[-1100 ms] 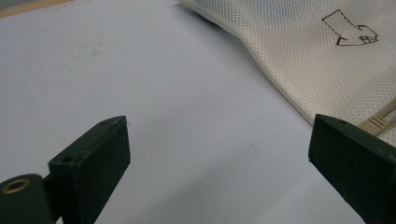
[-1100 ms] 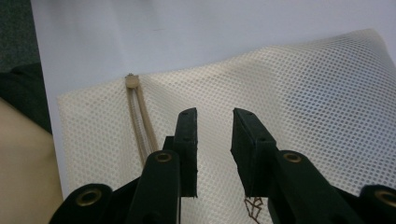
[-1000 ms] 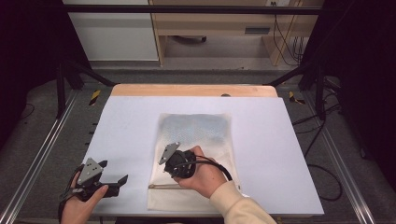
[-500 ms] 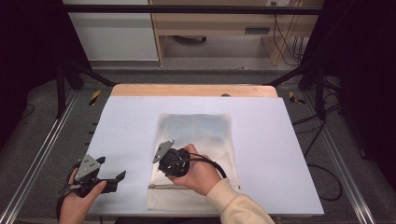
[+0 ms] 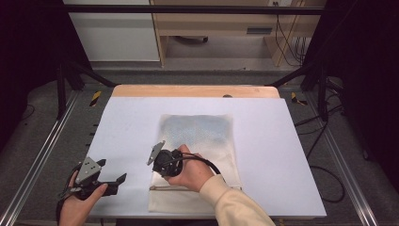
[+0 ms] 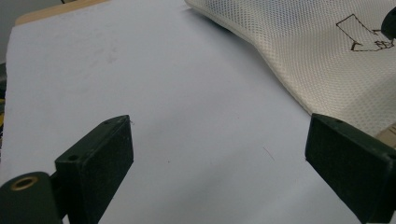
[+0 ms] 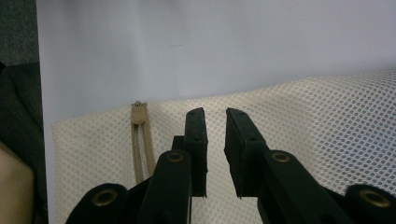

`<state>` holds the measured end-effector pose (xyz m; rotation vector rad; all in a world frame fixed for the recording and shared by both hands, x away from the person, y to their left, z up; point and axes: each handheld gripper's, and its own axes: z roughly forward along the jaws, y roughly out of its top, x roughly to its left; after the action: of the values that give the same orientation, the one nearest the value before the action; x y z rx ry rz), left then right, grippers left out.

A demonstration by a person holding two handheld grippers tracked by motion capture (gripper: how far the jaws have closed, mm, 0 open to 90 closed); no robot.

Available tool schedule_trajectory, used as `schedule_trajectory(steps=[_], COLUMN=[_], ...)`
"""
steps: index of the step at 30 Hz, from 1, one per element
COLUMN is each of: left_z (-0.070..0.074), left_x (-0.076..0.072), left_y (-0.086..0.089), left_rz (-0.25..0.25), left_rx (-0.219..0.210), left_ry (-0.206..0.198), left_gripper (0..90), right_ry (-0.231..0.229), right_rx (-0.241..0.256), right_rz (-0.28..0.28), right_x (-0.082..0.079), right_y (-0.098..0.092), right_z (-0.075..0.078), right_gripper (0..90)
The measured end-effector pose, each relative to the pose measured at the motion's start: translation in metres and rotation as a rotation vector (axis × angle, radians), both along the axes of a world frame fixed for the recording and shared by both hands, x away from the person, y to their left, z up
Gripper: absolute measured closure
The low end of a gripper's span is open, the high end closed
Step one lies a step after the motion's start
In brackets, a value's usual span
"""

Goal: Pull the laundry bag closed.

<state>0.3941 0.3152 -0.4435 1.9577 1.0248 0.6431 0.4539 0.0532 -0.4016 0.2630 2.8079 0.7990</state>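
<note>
A cream mesh bag (image 5: 202,136) lies flat in the middle of the white table (image 5: 263,127), its zipper (image 5: 188,188) running along the near end. My right gripper (image 5: 159,165) hovers over the bag's near left part and points toward the table's left side. In the right gripper view its jaws (image 7: 215,116) are nearly together with a thin gap and nothing between them. A tan zipper pull (image 7: 139,114) lies just left of them on the mesh. My left gripper (image 5: 112,170) stands wide open over bare table at the near left (image 6: 219,149), apart from the bag (image 6: 336,70).
A wooden strip (image 5: 193,91) borders the table's far edge. Metal rails (image 5: 42,155) run along both sides over dark floor. Cables (image 5: 324,179) lie on the floor at the right. A black arrow mark (image 6: 357,35) is printed on the bag.
My right gripper has slid left across the bag toward its left edge. The left gripper has shifted slightly left and stays open.
</note>
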Motion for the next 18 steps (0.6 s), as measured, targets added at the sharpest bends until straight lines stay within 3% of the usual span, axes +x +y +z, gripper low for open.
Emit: schedule_trajectory(steps=[3,9,13,18], left_z=[0.002,0.0,-0.002,-0.002], left_x=[-0.002,-0.003,-0.007,-0.015], left_y=[-0.001,-0.001,0.0,0.003], left_rz=[0.002,0.003,0.004,0.014], left_rx=[0.009,0.009,0.005,0.01], left_ry=[-0.022,0.012,0.029,0.024], left_gripper=[7.5,7.6,7.6,7.6], right_ry=[0.001,0.002,0.038,0.05], right_rx=[0.013,0.028,0.03,-0.003], right_rz=[0.005,0.021,0.049,0.091], right_x=[-0.001,-0.003,-0.008,-0.015], right_y=[0.002,0.006,0.01,0.02], right_z=[0.0,-0.002,-0.007,-0.018], right_gripper=[79.9,81.1,80.5,79.1])
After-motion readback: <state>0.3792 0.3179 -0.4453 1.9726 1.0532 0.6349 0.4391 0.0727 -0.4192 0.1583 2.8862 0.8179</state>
